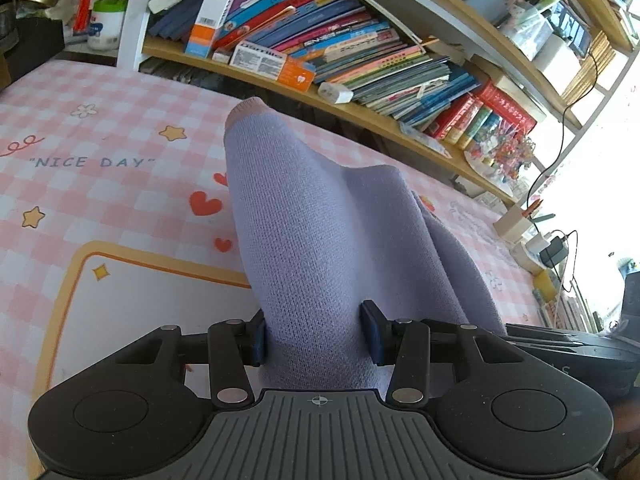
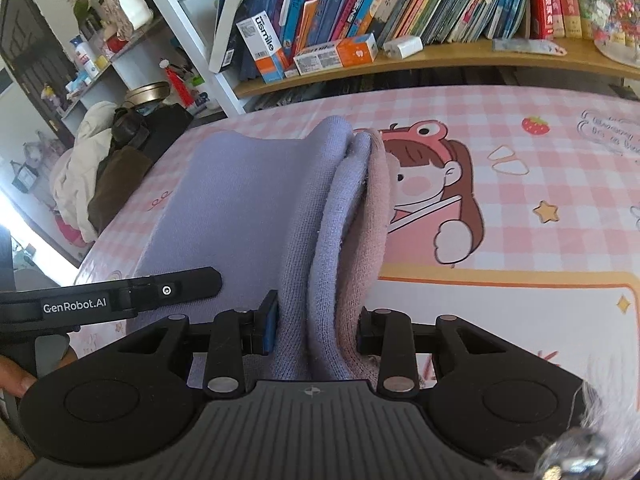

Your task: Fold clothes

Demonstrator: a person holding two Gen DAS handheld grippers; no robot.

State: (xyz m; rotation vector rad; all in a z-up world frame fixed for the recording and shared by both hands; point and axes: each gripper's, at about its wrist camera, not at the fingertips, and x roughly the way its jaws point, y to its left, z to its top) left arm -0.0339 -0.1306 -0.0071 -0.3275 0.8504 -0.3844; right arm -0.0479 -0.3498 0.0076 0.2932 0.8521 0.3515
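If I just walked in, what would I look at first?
First, the big purple knitted garment, pinched by both the left gripper and the right gripper above the table. Under it lies a pink checked mat with a cartoon girl in a frog hat. Behind, a shelf holds rows of bright books.

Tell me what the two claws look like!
Both match: the left claw and right claw have black linked arms with silver round rivets, blue pads on the fingers, and a grey ribbed base with a tiny crosshair mark. White "GenRobot.AI" lettering shows on the black tool beside the right claw.
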